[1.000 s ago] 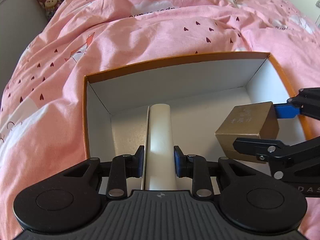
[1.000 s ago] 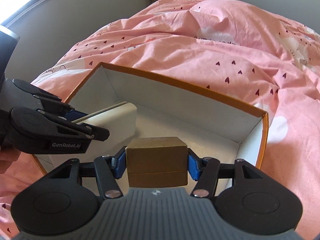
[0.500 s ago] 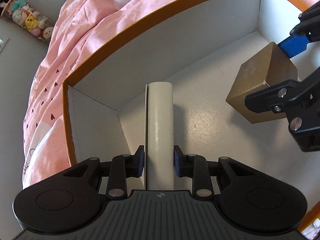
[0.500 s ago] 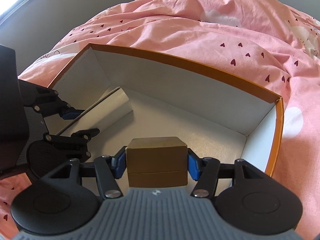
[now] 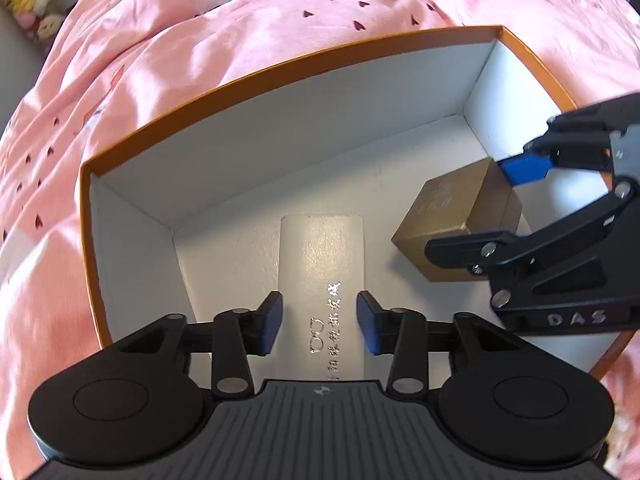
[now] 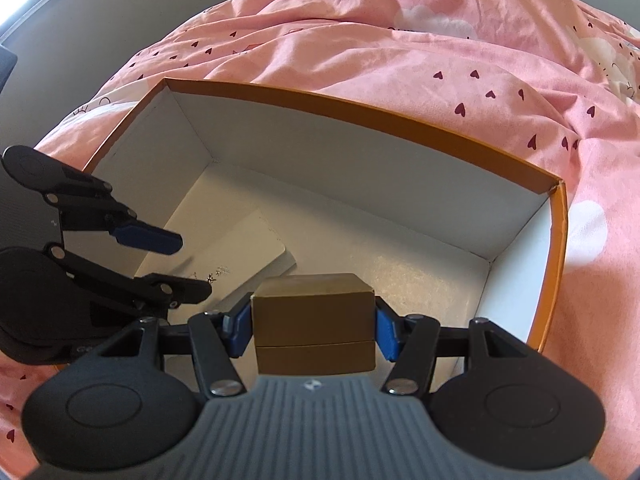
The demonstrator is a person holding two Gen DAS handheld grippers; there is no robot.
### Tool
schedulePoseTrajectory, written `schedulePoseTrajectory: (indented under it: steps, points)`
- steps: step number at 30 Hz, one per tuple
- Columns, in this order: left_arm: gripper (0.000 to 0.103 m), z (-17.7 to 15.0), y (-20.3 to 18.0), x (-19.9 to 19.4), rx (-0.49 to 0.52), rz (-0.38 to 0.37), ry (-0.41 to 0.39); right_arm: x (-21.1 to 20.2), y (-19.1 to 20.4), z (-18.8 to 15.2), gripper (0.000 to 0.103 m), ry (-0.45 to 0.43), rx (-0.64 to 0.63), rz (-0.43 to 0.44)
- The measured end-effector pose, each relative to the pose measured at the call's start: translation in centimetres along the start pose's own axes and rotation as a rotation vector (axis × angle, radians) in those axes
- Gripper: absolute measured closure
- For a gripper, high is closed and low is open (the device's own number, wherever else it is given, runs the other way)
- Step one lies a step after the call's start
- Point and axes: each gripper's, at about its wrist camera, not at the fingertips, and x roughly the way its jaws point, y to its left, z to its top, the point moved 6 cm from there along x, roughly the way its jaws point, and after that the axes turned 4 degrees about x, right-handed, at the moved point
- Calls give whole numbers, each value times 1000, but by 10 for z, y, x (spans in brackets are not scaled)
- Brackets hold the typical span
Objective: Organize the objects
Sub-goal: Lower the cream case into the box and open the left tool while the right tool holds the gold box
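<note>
the white case (image 5: 322, 264) has just been released by the left gripper (image 5: 319, 322), whose jaws have been opening, and lies flat in the orange box (image 5: 280, 70); the gold box (image 6: 314, 320) is clamped by the right gripper (image 6: 312, 330) and is to be lowered beside it.

Bedspread (image 5: 280, 20) pink, small dark-red hearts, white patches. Storage box (image 5: 280, 72) orange outside, white inside. Flat case (image 5: 322, 256) white, silver lettering. Small box (image 6: 314, 314) golden-brown. Hand-held gripper pads (image 6: 386, 334) blue.

White case (image 5: 322, 264) flat, gold box (image 6: 314, 322) (held) nearby
</note>
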Motion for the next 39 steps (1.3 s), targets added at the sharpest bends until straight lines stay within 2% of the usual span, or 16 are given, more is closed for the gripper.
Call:
schedulePoseTrajectory:
  steps: [3, 6, 9, 13, 17, 19, 22, 26, 29, 32, 34, 35, 37, 39]
  points:
    - [47, 5, -5, 11, 41, -12, 14, -1, -5, 3, 42, -1, 20, -6]
    - [38, 10, -11, 22, 61, -3, 9, -1, -14, 9, 42, 6, 82, 0]
    - [35, 16, -12, 31, 69, 43, 12, 1, -20, 16, 42, 3, 134, -9]
    - [33, 15, 1, 40, -33, 22, 48, 3, -23, 22, 42, -2, 179, -8]
    - [34, 12, 16, 40, -55, 106, 76, 3, -22, 26, 42, -3, 183, -4]
    - [36, 9, 22, 39, -29, 168, 85, 5, -21, 28, 42, -1, 177, -1]
    - [36, 3, 20, 38, 35, 171, 91, 8, -18, 30, 42, 7, 177, 15]
    - [36, 4, 14, 33, 119, 217, 39, 15, -19, 35, 42, 22, 243, 58]
    - [35, 8, 16, 23, 129, 207, -32, 18, -18, 40, 42, 15, 302, 75]
    - [41, 15, 19, 18, 131, 194, -71, 21, -17, 45, 42, 12, 349, 87]
    - [57, 16, 17, 14, 163, 160, -74, 23, -15, 47, 42, 14, 361, 92]
    - [60, 16, 14, 15, 174, 135, -74, 24, -15, 48, 42, 14, 362, 91]
    - [72, 10, 5, 15, 177, 54, -67, 24, -13, 49, 42, 13, 363, 88]
    - [76, 4, -2, 15, 178, -18, -42, 24, -13, 50, 42, 14, 361, 87]
